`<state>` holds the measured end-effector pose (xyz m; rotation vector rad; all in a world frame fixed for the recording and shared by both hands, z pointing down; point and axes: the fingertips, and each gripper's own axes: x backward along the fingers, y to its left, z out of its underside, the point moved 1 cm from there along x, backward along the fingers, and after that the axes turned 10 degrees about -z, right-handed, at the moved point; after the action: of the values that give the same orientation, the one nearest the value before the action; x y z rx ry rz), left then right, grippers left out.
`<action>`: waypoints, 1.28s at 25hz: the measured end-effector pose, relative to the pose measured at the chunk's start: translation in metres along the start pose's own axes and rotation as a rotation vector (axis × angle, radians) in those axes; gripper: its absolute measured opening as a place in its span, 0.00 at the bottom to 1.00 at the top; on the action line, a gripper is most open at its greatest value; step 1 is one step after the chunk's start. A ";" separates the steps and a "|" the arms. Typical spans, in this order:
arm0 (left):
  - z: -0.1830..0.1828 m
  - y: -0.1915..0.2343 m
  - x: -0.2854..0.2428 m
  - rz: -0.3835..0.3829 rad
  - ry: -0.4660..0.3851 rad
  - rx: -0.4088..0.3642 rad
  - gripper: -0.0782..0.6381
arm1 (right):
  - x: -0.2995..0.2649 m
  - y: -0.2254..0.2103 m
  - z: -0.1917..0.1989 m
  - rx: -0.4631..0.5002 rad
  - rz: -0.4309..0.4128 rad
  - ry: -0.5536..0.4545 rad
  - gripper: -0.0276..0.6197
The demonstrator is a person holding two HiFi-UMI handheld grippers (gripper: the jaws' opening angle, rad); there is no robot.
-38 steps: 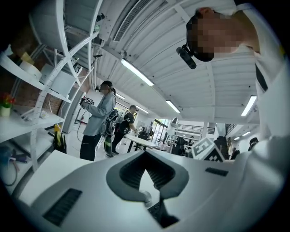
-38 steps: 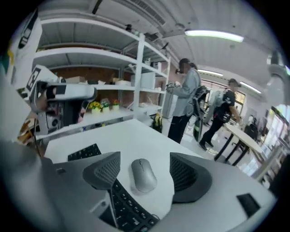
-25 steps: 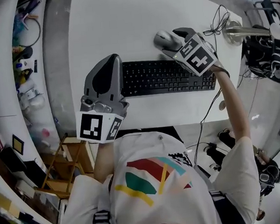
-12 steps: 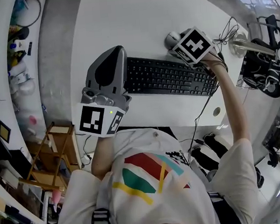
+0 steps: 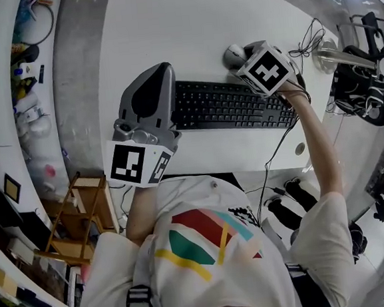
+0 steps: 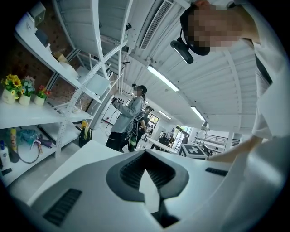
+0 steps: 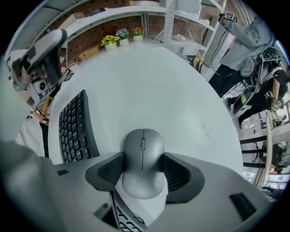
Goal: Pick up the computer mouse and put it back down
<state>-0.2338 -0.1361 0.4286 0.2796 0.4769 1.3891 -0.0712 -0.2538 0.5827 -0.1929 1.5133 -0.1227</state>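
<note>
Jaws of right claw (image 7: pixel 142 156) just closing in, pads against both sides of mouse (image 5: pixel 233 55), on white table (image 5: pixel 167 24) past keyboard's (image 5: pixel 228 105) right end. Left claw (image 6: pixel 145 156) pinched together, empty, beside keyboard's left end.

White desk (image 5: pixel 167 24) w/ shelving (image 6: pixel 68 77), strip lights (image 6: pixel 162 78)

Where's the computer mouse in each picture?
Head view: mouse at the top right, just above the keyboard's right end.
Left gripper view: not in it.
Right gripper view: mouse at low centre, keyboard to its left.
Shared landmark: the black keyboard, in the head and right gripper views.
</note>
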 end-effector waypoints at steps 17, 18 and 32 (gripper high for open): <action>-0.029 -0.035 0.009 0.116 0.001 -0.089 0.17 | 0.047 0.020 -0.020 0.037 0.201 -0.235 0.48; -0.035 -0.040 0.012 0.120 -0.004 -0.096 0.17 | 0.055 0.022 -0.020 0.022 0.214 -0.264 0.47; -0.105 -0.126 0.056 0.214 -0.151 -0.214 0.17 | 0.208 0.087 0.011 -0.119 0.468 -0.769 0.47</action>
<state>-0.1687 -0.1118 0.2703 0.2641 0.1741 1.6005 -0.0521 -0.2101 0.3620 0.0295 0.7637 0.3809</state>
